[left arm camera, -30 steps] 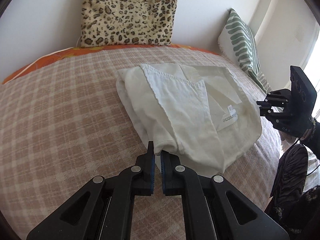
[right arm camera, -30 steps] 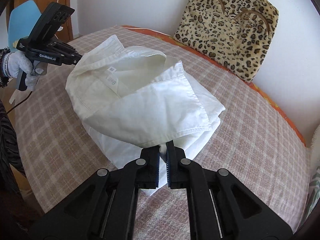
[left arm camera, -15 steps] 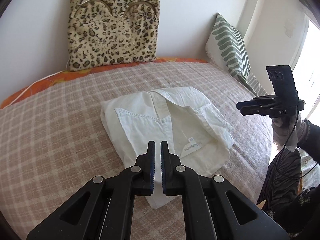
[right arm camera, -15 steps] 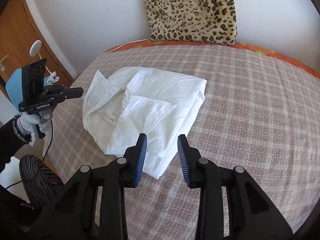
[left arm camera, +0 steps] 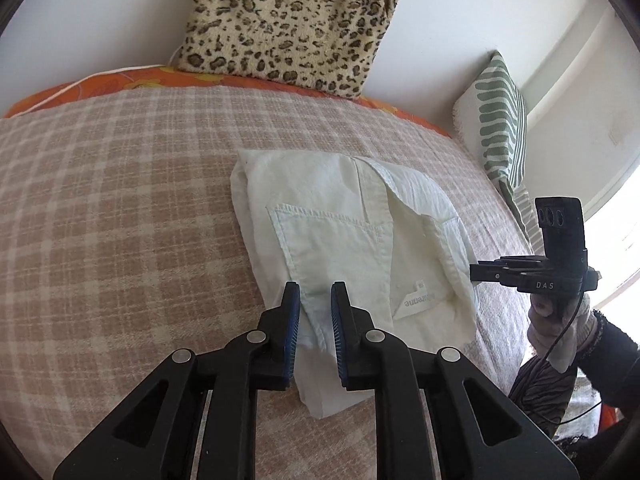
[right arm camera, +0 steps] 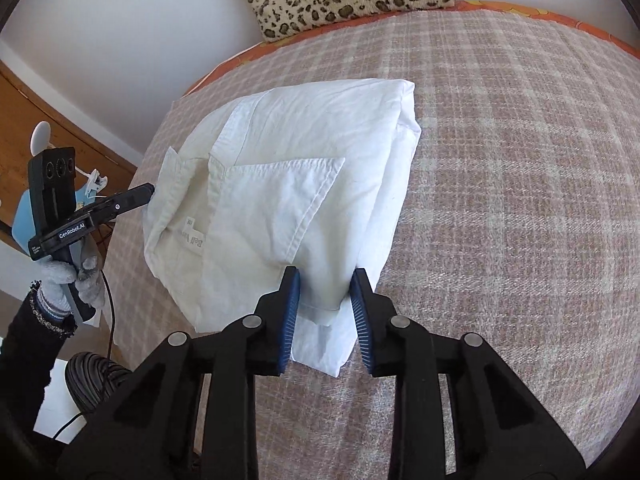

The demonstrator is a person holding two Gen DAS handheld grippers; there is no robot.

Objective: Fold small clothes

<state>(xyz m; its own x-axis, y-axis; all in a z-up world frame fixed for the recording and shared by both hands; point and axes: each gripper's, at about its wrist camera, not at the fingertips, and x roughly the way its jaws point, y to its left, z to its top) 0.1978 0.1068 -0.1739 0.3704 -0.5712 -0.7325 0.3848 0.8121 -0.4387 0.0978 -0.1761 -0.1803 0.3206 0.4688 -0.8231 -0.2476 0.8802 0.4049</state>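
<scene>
A small white shirt [left arm camera: 352, 240] lies folded on the checked bedspread [left arm camera: 120, 208], collar and label up. It also shows in the right wrist view [right arm camera: 288, 200]. My left gripper [left arm camera: 314, 300] is open, its fingers straddling the shirt's near edge. My right gripper [right arm camera: 324, 280] is open, its blue pads either side of the shirt's near corner. Each gripper shows in the other's view: the right one [left arm camera: 476, 272] at the shirt's right edge, the left one [right arm camera: 150, 190] at the collar side.
A leopard-print cushion [left arm camera: 288, 20] leans on the wall at the back of the bed. A green striped pillow [left arm camera: 500, 132] stands at the right. An orange sheet edge [left arm camera: 120, 84] borders the bedspread. A wooden cupboard [right arm camera: 60, 120] stands beyond the bed's left side.
Both grippers have opened and let the shirt go. A second ago both were shut on it, the right one lifting a fold. The shirt now lies folded flat; both grippers moved close to its edges.
</scene>
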